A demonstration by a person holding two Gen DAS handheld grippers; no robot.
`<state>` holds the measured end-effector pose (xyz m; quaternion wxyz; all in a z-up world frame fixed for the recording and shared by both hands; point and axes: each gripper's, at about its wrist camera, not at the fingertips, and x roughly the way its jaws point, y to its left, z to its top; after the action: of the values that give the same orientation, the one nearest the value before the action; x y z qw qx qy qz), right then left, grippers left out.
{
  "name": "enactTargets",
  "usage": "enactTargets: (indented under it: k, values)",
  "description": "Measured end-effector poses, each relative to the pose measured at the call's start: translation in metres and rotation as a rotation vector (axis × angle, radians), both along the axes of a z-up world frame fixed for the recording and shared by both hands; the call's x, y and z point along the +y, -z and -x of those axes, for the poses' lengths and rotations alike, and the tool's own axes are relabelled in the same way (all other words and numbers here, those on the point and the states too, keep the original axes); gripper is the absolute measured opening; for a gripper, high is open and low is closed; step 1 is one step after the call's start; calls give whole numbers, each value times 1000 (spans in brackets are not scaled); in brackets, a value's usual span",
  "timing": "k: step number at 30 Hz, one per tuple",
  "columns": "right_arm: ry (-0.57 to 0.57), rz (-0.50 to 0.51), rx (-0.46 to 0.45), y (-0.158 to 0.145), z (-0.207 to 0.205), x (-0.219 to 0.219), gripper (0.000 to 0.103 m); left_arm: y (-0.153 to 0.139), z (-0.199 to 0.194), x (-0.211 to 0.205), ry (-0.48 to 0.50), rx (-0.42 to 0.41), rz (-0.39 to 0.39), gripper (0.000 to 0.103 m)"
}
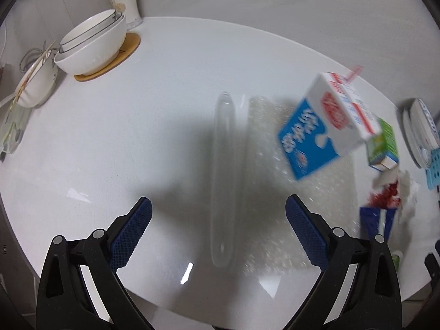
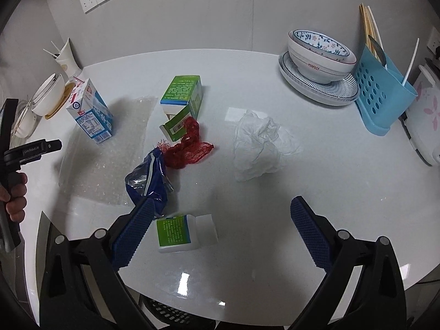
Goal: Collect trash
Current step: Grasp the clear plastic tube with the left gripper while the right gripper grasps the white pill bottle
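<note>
Trash lies on a white round table [image 2: 316,165]: a blue-white milk carton [image 2: 90,110] [image 1: 327,123], a bubble-wrap sheet [image 2: 110,148] [image 1: 302,192], a green box [image 2: 184,96] [image 1: 382,145], a red net [image 2: 189,145], a blue wrapper [image 2: 150,178], a crumpled white tissue [image 2: 258,143] and a small green-labelled bottle [image 2: 181,232]. My left gripper [image 1: 218,214] is open above the table, left of the carton. My right gripper [image 2: 222,214] is open and empty, with the bottle just right of its left finger.
White bowls on a wooden coaster [image 1: 93,46] and a paper cup [image 1: 125,0] stand at the far left. Patterned bowls on a plate [image 2: 319,63], a blue utensil holder [image 2: 382,93] and a white appliance [image 2: 426,115] stand at the right. A dark basket [image 2: 170,313] shows below the table edge.
</note>
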<state>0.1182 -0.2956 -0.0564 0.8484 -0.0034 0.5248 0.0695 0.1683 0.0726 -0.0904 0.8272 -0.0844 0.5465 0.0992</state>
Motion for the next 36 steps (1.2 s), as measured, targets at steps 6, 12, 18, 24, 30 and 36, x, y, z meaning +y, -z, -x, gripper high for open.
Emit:
enactTargets:
  k: [6,12,18,24,30,36]
  values:
    - [-16,-11,51,13,2,-1,95,22,-24,15,-29,45,-2,90]
    - [-36,-19,111,28,5,6,95,39,-34,25,-48,79,15,87]
    - [-80,2,155,43,7,25,95,48,-37,32,-59,94,20,82]
    - [-89,14,199,56,5,36,95,55,-39,35,-55,112,27,70]
    - [-78,0,220,61,2,37,95,53,-40,32,-39,107,17,47]
    - [-81,-3,221,64,0,37,93,51,-39,25,-12,113,-7,25]
